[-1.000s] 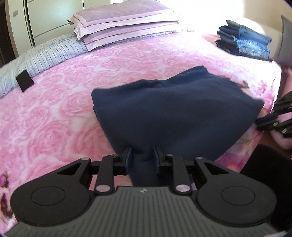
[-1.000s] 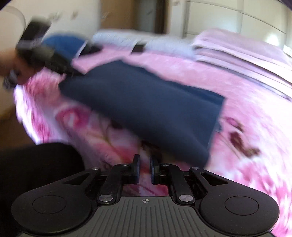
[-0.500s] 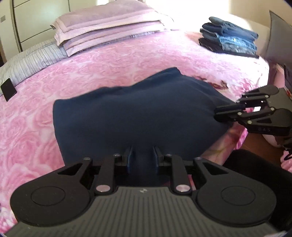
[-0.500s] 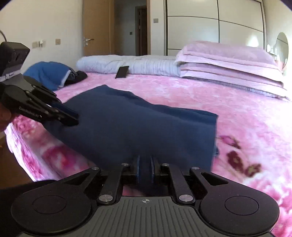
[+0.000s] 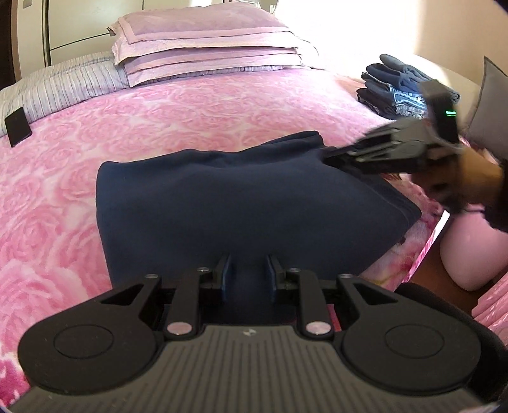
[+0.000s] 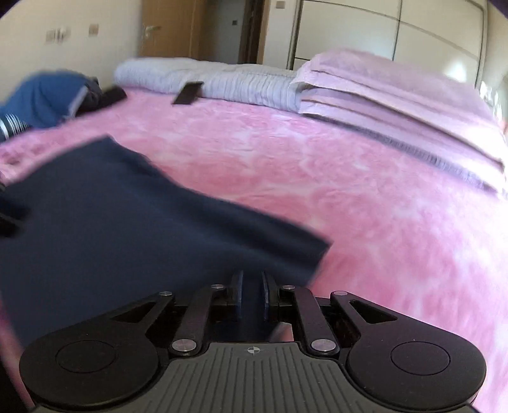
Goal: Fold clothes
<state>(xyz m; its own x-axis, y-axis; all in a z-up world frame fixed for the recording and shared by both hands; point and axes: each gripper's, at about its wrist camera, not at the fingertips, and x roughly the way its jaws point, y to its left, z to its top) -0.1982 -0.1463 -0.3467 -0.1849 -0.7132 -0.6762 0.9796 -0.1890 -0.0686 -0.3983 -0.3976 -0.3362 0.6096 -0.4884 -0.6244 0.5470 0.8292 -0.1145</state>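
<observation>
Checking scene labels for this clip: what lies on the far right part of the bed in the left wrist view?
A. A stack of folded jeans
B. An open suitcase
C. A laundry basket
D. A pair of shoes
A: a stack of folded jeans in blue denim sits on the pink bedspread, beyond the dark blue garment; no suitcase, basket or shoes show there.

A home bedroom, wide bed [image 5: 190,120] under a pink rose-patterned blanket, stacked lilac pillows [image 5: 206,47] at its head, built-in wardrobe doors [image 6: 397,35] behind, wooden door [image 6: 171,28], folded jeans pile [image 5: 400,89] at one edge
</observation>
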